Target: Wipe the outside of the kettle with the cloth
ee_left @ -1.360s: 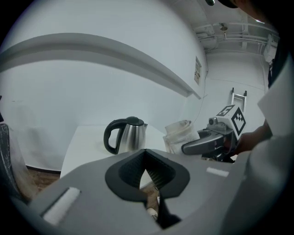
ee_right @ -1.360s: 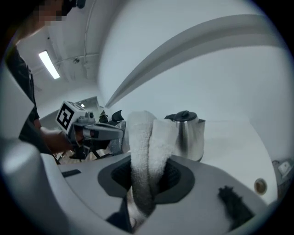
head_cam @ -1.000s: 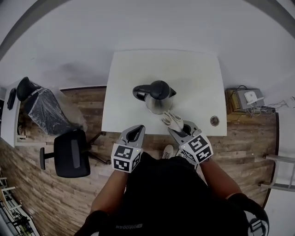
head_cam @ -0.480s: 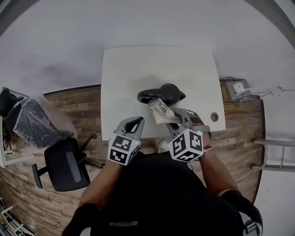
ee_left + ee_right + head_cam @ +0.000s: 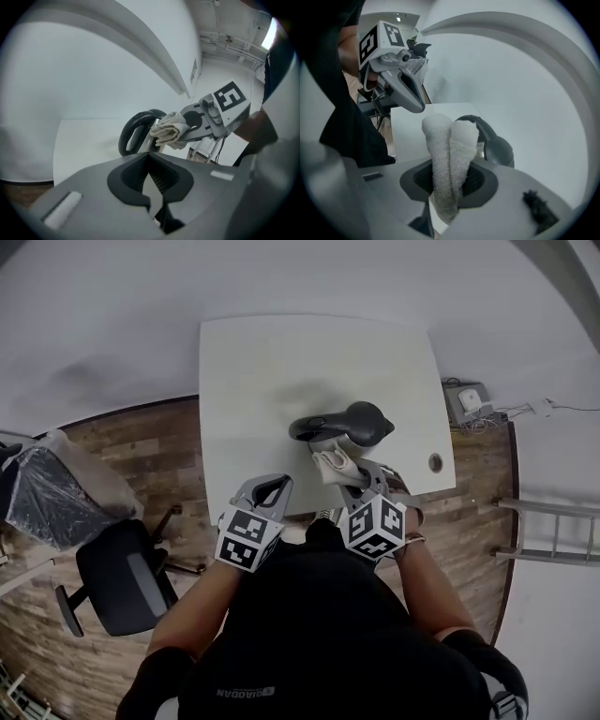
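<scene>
1. Head view shows a white rectangular table (image 5: 262,371) on a wood-plank floor (image 5: 155,442). A black office chair (image 5: 117,582) stands off to the person's left.
2. The kettle (image 5: 364,420) sits on the table close to its near edge, toward the person's right. It has a smooth, dark domed lid and a dark looped handle that points left. Most of its body is hidden behind the cloth.
3. The right gripper (image 5: 352,479) is clenched on the cloth (image 5: 333,463), a pale bunched wad. The wad lies against the kettle's near side, just below the handle.
4. Right gripper view shows the cloth (image 5: 449,159) as two nubbly terry rolls standing side by side between the dark ribbed pads. The rounded lid and curved handle of the kettle (image 5: 497,150) sit just behind them.
5. The left gripper (image 5: 272,489) hovers at the table's near edge, left of the kettle and apart from it.
6. Left gripper view shows its ribbed dark pads drawn together at the tips, with nothing held between them. Beyond the pads, the glossy loop of the kettle handle and the crumpled cloth (image 5: 166,132) touch each other.
7. Each gripper has a matte grey moulded body and carries a cube with black-and-white square markers.
</scene>
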{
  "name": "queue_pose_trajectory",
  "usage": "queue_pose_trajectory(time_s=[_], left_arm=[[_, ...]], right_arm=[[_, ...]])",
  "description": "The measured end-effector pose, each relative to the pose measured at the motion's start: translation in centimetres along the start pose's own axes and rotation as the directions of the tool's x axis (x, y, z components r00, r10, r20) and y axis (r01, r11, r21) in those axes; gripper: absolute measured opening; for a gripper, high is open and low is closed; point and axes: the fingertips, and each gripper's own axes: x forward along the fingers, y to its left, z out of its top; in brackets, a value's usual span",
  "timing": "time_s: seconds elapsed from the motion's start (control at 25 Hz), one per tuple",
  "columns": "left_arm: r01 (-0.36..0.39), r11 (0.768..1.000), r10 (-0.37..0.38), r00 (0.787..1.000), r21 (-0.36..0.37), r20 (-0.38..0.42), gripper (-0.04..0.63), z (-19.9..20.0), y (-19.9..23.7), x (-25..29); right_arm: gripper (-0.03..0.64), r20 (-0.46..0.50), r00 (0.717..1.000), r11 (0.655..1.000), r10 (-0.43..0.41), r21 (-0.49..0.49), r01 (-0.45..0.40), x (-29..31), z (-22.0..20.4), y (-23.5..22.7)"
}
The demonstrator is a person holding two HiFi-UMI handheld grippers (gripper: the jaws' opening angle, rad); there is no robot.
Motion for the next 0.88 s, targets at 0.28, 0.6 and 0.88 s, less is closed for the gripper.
queue_pose_trajectory(time_s=[0.28, 0.6, 0.88], left_arm=[[-0.048, 0.997, 0.048, 0.999, -0.057, 0.001, 0.008, -1.4, 0.8, -0.2], [-0.064, 0.995, 0.064, 0.998, -0.072, -0.001, 0.008, -2.0, 1.2, -1.0], [-0.081, 0.994, 0.08, 0.997, -0.073, -0.005, 0.008, -2.4, 1.5, -2.0]], right_arm=[[0.098, -0.007, 0.999, 0.999, 0.034, 0.022, -0.034, 4.4, -0.6, 2.7], [0.098, -0.051, 0.998, 0.999, 0.043, -0.004, -0.043, 8.6, -1.6, 4.9], [0.098, -0.111, 0.992, 0.998, 0.053, -0.031, -0.057, 11.5, -3.0, 6.2]])
